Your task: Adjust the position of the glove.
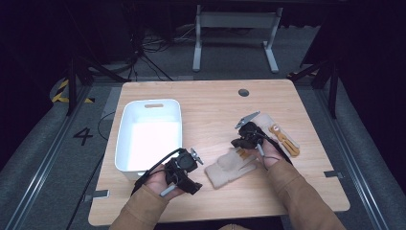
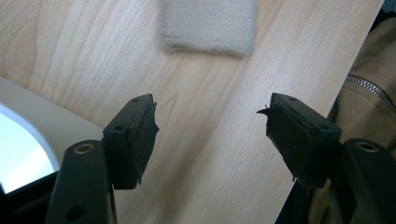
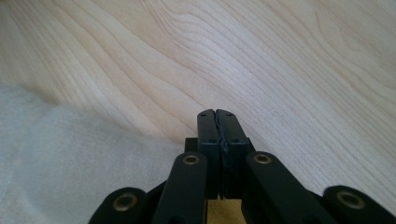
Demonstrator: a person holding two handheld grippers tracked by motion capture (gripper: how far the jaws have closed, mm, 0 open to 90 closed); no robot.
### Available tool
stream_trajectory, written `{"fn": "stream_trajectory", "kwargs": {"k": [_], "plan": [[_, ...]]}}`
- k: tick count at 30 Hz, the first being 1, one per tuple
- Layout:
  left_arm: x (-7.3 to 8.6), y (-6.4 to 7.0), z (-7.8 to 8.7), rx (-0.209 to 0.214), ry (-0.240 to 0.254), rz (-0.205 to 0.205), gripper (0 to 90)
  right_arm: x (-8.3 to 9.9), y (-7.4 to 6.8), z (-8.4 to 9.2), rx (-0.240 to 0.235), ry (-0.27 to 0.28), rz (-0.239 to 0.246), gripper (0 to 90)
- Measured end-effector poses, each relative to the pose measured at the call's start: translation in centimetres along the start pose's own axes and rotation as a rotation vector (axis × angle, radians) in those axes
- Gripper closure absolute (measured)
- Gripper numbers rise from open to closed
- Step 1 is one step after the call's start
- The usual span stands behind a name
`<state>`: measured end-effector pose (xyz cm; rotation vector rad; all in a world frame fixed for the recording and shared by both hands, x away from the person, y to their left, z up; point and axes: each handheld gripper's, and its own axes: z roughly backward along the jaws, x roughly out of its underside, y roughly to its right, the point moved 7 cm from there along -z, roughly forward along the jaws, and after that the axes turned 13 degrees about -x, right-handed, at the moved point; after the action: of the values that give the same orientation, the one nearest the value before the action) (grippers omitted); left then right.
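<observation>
On a pale wooden table [image 1: 210, 103] over grey carpet [image 1: 33, 158], the left gripper [image 2: 210, 133] is spread and empty near a white tub [image 1: 125, 120], while the right gripper [image 3: 217, 122], pressed together, hangs by the beige cloth [image 1: 225, 167] at centre-near.

That beige knitted cloth [image 2: 208, 26] is blurry and cut off by the top edge in the left gripper view — the white plastic bin [image 2: 18, 154] too, at the left edge.
</observation>
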<state>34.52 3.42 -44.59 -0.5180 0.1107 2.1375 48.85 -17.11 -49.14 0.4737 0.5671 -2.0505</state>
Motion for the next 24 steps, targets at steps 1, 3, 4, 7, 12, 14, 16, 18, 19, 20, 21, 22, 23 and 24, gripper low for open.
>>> {"fn": "stream_trajectory", "kwargs": {"k": [1, 3, 4, 7, 12, 14, 16, 18, 19, 20, 21, 22, 23, 24], "plan": [[0.0, 0.0, -0.1, 0.001, 0.002, -0.003, 33.7, 0.1, 0.1, 0.0, 0.001, -0.004, -0.005, 89.4], [-0.1, -0.1, -0.1, -0.002, 0.005, -0.003, 33.7, 0.3, 0.2, 0.0, 0.002, -0.009, -0.011, 89.4], [-0.2, 0.0, 0.0, 0.0, 0.004, -0.003, 33.7, 0.4, 0.2, -0.1, 0.001, -0.013, -0.012, 89.4], [-0.5, -0.1, 0.0, -0.001, 0.015, -0.014, 33.6, 0.9, 0.3, 0.0, -0.002, -0.019, -0.021, 89.4], [-1.5, -0.6, 0.2, -0.005, 0.068, 0.001, 33.1, 1.9, 0.3, 0.7, -0.002, -0.023, -0.039, 89.4], [-1.7, -0.7, 0.1, -0.002, 0.066, -0.002, 33.0, 2.1, 0.3, 0.8, -0.002, -0.023, -0.04, 89.4], [-2.0, -0.7, -0.2, 0.0, 0.061, -0.013, 33.1, 2.6, 0.2, 1.1, 0.002, -0.026, -0.049, 89.4], [-2.2, -0.7, -0.3, 0.002, 0.062, -0.013, 33.0, 2.7, 0.1, 1.2, 0.002, -0.028, -0.05, 89.4], [-2.3, -0.6, -0.3, 0.006, 0.061, -0.016, 33.0, 2.9, 0.1, 1.3, 0.002, -0.028, -0.051, 89.3], [-2.6, -0.6, -0.5, 0.005, 0.061, -0.026, 33.0, 3.2, 0.0, 1.5, 0.004, -0.032, -0.056, 89.4], [-2.6, -0.6, -0.5, 0.005, 0.061, -0.026, 32.9, 3.2, 0.0, 1.5, 0.004, -0.032, -0.056, 89.4], [-2.7, -0.6, -0.6, 0.008, 0.061, -0.028, 32.9, 3.3, -0.1, 1.6, 0.003, -0.034, -0.055, 89.3], [-2.8, -0.5, -0.6, 0.009, 0.062, -0.03, 32.9, 3.5, -0.1, 1.6, 0.004, -0.035, -0.057, 89.3], [-2.9, -0.5, -0.6, 0.011, 0.064, -0.034, 33.0, 3.6, -0.2, 1.7, 0.003, -0.037, -0.057, 89.3]]}}
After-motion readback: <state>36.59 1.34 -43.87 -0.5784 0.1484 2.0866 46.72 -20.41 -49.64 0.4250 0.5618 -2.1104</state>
